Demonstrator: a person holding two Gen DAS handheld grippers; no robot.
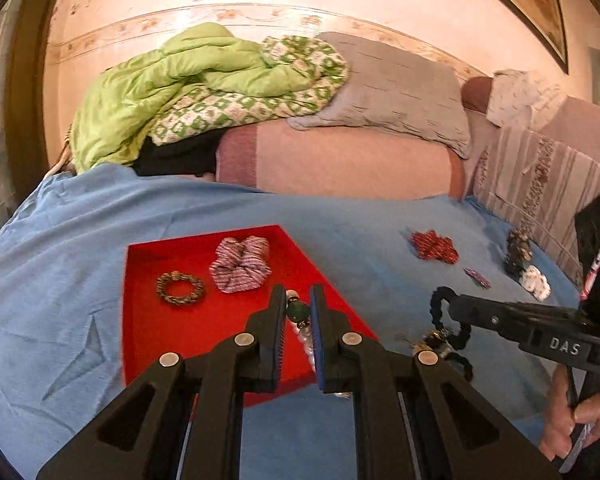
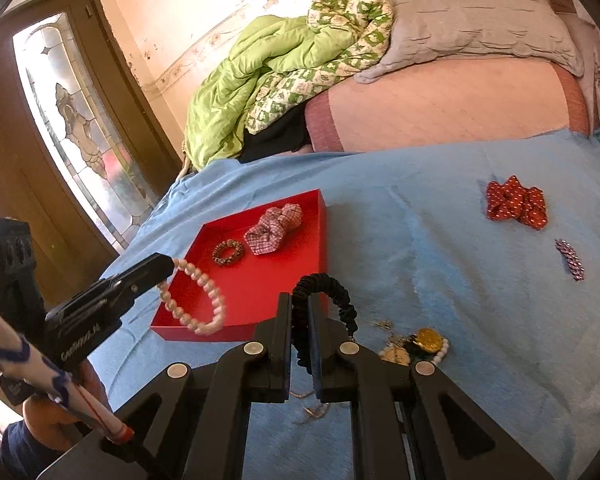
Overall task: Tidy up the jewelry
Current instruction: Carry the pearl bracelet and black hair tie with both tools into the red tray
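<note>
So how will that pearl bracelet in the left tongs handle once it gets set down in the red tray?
Probably floppy: the pearl bracelet hangs as a drooping loop from the left tongs, held at one spot only. Its round beads look smooth, so it may slide or roll a little on the red tray. Likely light; it hangs from that single pinch.

Left wrist view: the pearl bracelet (image 1: 305,334) is mostly hidden between the left claw (image 1: 297,300) fingers; only a few beads and a green one show. The red tray (image 1: 148,344) has its near edge covered by that claw. The small pile of gold jewelry (image 1: 434,342) is too small to identify. Right wrist view: the black scrunchie (image 2: 328,292) is partly hidden in the right claw (image 2: 299,308).
</note>
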